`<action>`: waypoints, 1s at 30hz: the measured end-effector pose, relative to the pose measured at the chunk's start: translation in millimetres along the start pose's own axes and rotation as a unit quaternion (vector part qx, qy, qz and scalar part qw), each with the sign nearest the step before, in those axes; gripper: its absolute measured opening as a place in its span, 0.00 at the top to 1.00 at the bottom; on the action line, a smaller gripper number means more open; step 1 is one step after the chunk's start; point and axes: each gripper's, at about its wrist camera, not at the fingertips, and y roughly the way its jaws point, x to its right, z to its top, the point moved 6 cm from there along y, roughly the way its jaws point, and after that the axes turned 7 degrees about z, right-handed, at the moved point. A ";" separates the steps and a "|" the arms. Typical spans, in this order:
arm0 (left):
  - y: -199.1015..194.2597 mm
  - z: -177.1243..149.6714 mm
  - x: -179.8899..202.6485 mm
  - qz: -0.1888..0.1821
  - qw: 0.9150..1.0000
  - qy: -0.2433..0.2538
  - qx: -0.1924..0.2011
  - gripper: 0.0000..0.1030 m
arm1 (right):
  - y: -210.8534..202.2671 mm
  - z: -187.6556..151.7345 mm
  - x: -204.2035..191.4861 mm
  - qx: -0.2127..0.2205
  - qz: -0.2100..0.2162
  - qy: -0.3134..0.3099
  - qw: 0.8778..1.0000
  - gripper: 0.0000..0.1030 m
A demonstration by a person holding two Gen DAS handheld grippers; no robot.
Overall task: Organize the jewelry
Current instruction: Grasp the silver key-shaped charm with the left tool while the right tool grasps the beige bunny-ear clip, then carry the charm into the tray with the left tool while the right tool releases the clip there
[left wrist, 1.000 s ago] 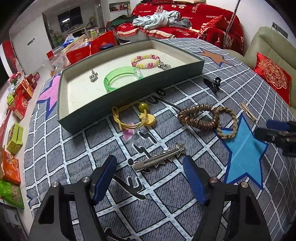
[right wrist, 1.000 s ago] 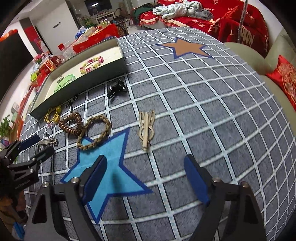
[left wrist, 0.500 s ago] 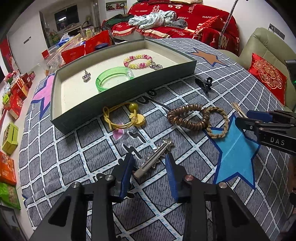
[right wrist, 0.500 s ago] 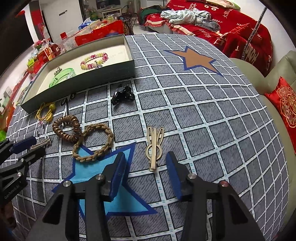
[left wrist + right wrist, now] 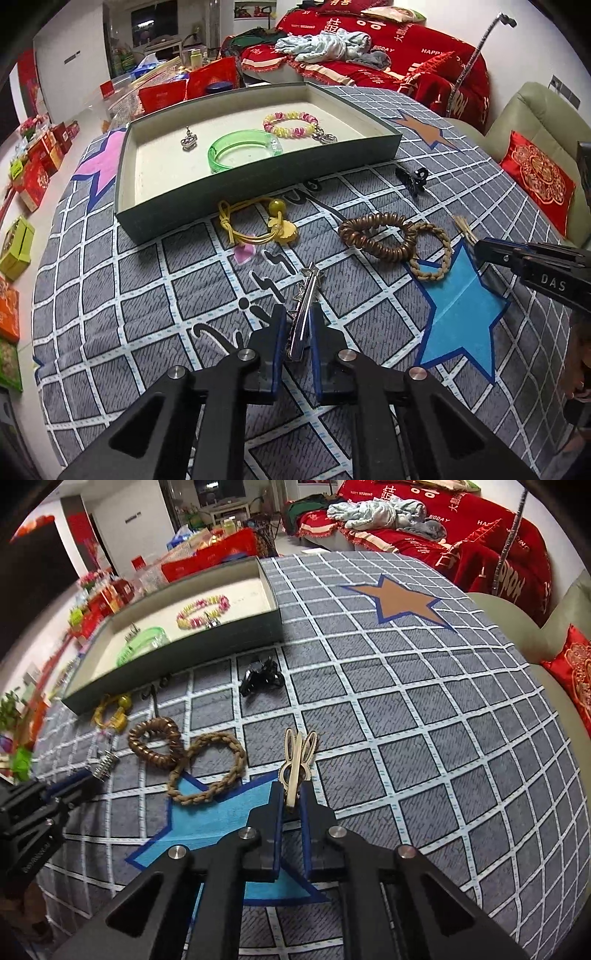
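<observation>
My left gripper [image 5: 298, 326] is shut on a silver toothed hair clip [image 5: 306, 302] on the grey checked cloth. My right gripper [image 5: 291, 801] is shut on a beige rabbit-ear hair clip [image 5: 297, 762]. The green tray [image 5: 255, 192] lies beyond, holding a green bangle [image 5: 242, 149], a pink and yellow bead bracelet [image 5: 291, 123] and a small silver charm [image 5: 189, 140]. Loose on the cloth are a yellow hair tie [image 5: 255, 225], a brown spiral hair tie [image 5: 376, 236], a braided tan band [image 5: 434, 258] and a black claw clip [image 5: 413, 177].
The tray [image 5: 177, 657] shows at the upper left of the right wrist view, with the black claw clip [image 5: 260, 677] in front of it. A red-covered sofa [image 5: 388, 55] and a beige armchair with a red cushion [image 5: 539, 177] stand beyond the table. Boxes clutter the floor at left.
Both grippers went from wide open to shut. The left closed on the silver clip, which turned to point away; the right closed on the beige clip.
</observation>
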 end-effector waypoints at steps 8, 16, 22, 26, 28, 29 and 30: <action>-10.3 -1.7 1.1 -0.004 1.000 -0.009 0.008 0.72 | -22.0 6.1 -4.1 0.020 0.025 0.000 0.999 0.91; -32.6 8.3 -4.7 -0.008 0.999 -0.024 0.029 0.72 | -34.7 15.2 -14.9 0.033 0.052 0.002 0.998 0.91; -47.2 26.1 -12.8 -0.006 0.998 -0.033 0.050 0.72 | -42.3 31.1 -27.0 0.043 0.070 -0.003 0.997 0.91; -53.3 44.0 -23.1 0.003 0.997 -0.041 0.069 0.72 | -42.6 48.3 -36.8 0.051 0.078 -0.011 0.996 0.91; -53.0 54.8 -32.0 0.012 0.996 -0.046 0.076 0.72 | -40.2 57.0 -41.1 0.052 0.083 -0.015 0.995 0.91; -52.0 59.5 -36.1 0.014 0.996 -0.050 0.078 0.72 | -38.4 62.3 -43.9 0.053 0.085 -0.017 0.995 0.91; -50.4 64.7 -41.0 0.016 0.995 -0.056 0.079 0.72 | -35.4 69.0 -47.0 0.053 0.088 -0.019 0.995 0.91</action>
